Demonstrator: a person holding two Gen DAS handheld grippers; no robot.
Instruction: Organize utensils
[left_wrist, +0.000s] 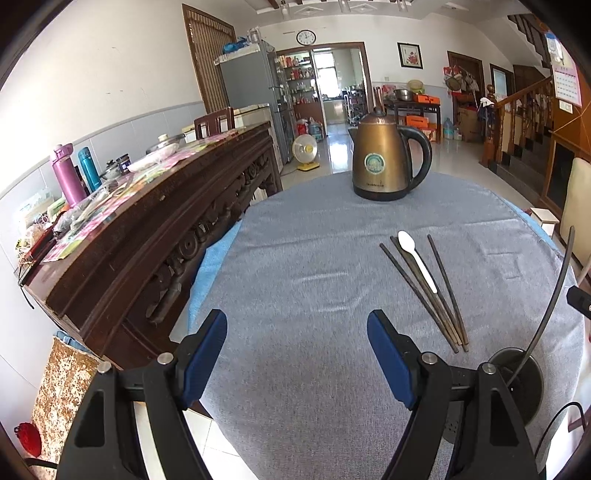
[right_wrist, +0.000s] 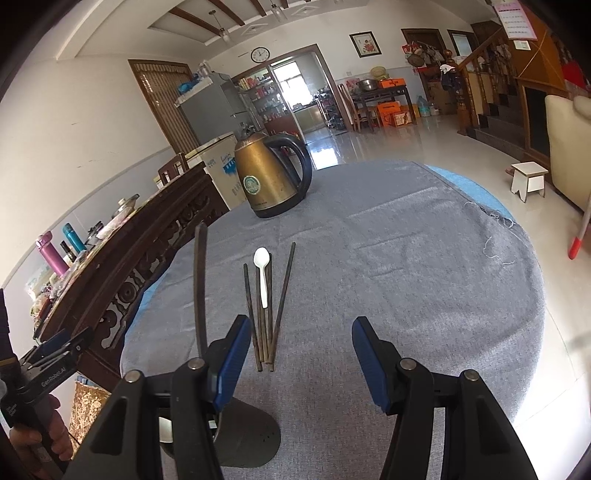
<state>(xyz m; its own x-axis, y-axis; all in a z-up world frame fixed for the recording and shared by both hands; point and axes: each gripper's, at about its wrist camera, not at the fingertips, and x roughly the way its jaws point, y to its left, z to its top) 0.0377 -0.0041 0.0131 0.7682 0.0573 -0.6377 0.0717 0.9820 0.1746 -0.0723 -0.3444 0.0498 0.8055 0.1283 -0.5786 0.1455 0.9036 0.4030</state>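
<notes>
I've got both grippers over the grey cloth (left_wrist: 314, 258), nothing in either. My left gripper (left_wrist: 297, 354) sits at the bottom of its frame with the blue pads (left_wrist: 205, 354) spread wide, only bare cloth between them. My right gripper (right_wrist: 295, 358) is the same story: pads (right_wrist: 231, 354) wide apart, holding nothing.

The chopsticks (left_wrist: 424, 291) lie right of centre in the left view, four dark sticks fanned out at the far ends and bunched together at the near ends, just beyond and right of my right-hand pad. A white spoon (left_wrist: 415, 260) lies on top of them, bowl pointing away toward the kettle (left_wrist: 384, 158), which stands upright in the upper middle of the frame.

In the right view the chopsticks (right_wrist: 266, 314) sit left of centre, their near ends just beside my left-hand pad, apart from it. The spoon (right_wrist: 263, 273) rests along the middle sticks. The kettle (right_wrist: 271, 177) stands above them near the far edge of the cloth.

A black stand (left_wrist: 517, 373) with a thin curved rod shows at lower right in the left view, and at lower left in the right view (right_wrist: 251, 435), partly behind my fingers.
</notes>
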